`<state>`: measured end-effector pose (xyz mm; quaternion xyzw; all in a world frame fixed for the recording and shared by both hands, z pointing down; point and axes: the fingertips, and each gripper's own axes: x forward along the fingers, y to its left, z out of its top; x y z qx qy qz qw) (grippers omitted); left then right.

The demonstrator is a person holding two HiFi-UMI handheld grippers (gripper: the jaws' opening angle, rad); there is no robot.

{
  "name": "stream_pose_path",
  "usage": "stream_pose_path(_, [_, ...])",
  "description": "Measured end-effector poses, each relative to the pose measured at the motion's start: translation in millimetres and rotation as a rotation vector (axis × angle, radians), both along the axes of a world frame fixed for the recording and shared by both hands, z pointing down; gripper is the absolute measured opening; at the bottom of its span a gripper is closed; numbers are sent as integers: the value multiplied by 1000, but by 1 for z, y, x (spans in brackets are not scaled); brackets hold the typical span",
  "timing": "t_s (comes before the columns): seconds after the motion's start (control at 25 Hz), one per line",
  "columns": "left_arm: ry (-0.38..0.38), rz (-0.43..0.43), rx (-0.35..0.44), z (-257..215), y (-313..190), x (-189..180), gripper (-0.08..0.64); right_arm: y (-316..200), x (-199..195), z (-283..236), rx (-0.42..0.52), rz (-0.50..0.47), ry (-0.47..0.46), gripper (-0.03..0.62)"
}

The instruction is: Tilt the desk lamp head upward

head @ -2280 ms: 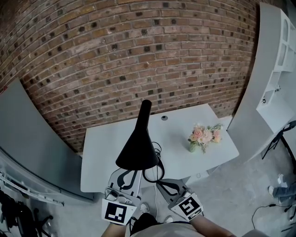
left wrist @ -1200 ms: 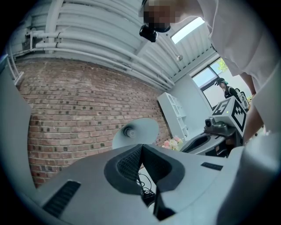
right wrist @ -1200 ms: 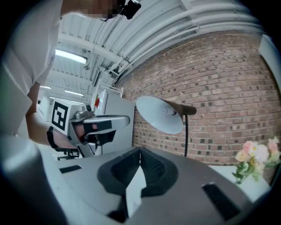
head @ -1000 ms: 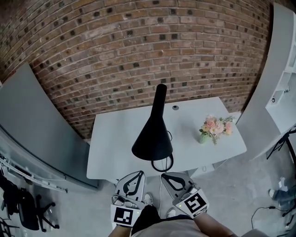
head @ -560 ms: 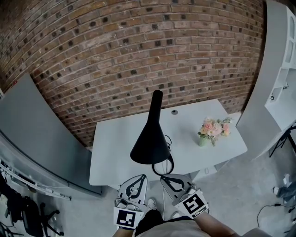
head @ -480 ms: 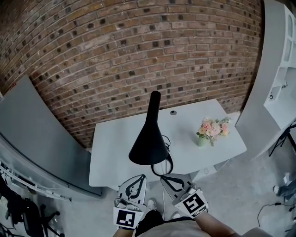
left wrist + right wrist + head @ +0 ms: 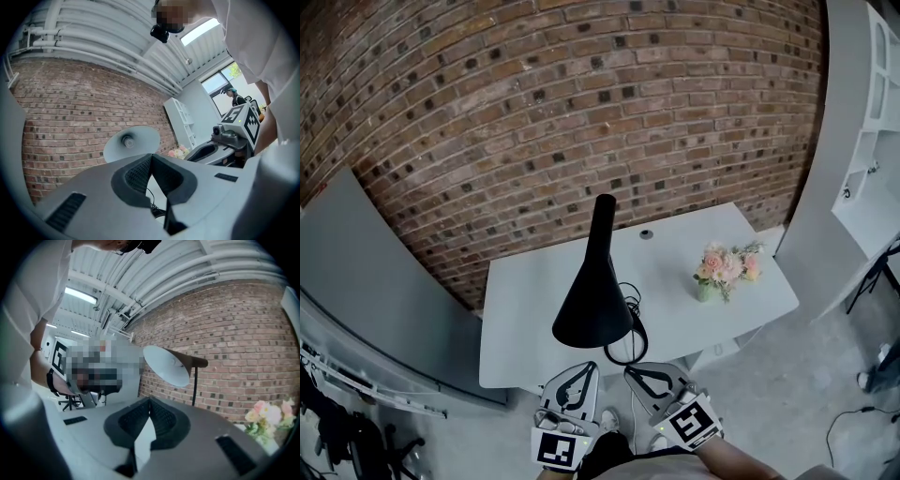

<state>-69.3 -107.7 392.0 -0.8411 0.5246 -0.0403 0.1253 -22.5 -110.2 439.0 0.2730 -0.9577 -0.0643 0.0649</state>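
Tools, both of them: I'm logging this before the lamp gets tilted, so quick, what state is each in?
Left tool: closed, holding nothing.
Right tool: closed, holding nothing.

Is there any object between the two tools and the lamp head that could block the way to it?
Nothing visible does. In both gripper views the lamp head shows above the shut left tool and right tool, with only open air between. The black cord lies lower, on the table.
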Motion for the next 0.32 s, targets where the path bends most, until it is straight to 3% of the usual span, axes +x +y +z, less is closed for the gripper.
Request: stream_pose_path(0.32, [26,2,-13,4,-12,7,8,-8,12,-1,9,30,-32,17])
